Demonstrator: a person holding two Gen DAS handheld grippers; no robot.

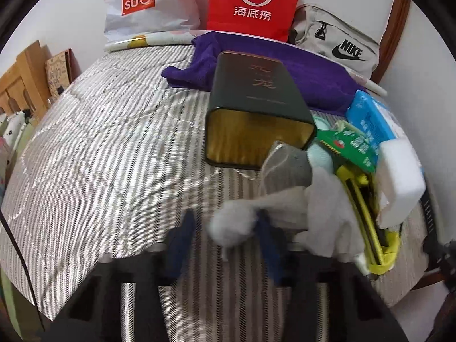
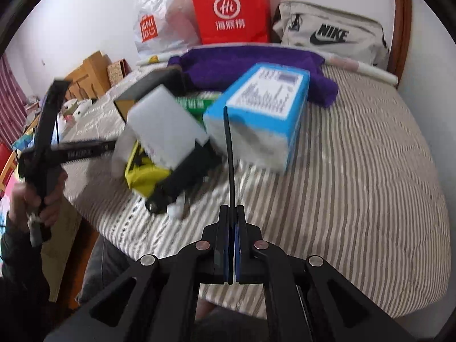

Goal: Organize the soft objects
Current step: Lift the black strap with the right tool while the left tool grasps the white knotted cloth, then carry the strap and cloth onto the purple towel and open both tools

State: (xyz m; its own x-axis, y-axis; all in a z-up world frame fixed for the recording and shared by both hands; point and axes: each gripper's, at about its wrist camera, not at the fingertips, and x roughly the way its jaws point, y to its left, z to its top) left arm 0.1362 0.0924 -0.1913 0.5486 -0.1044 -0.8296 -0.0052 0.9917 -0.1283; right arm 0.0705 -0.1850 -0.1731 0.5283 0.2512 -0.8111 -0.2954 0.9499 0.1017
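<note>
Left wrist, left gripper point(image 1: 225, 235) pinching cotton wad point(image 1: 232, 223), right gripper point(image 2: 231, 222) clamped.

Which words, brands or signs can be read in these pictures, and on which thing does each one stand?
"MINISO": white plastic bag.
"Hi" and "海底捞": red paper bag.
"NIKE" with swoosh: grey pouch.
Gold characters, too blurred to read: dark tin.
White label's small print, unreadable: blue tissue pack.
Green packet: blurred.
</note>
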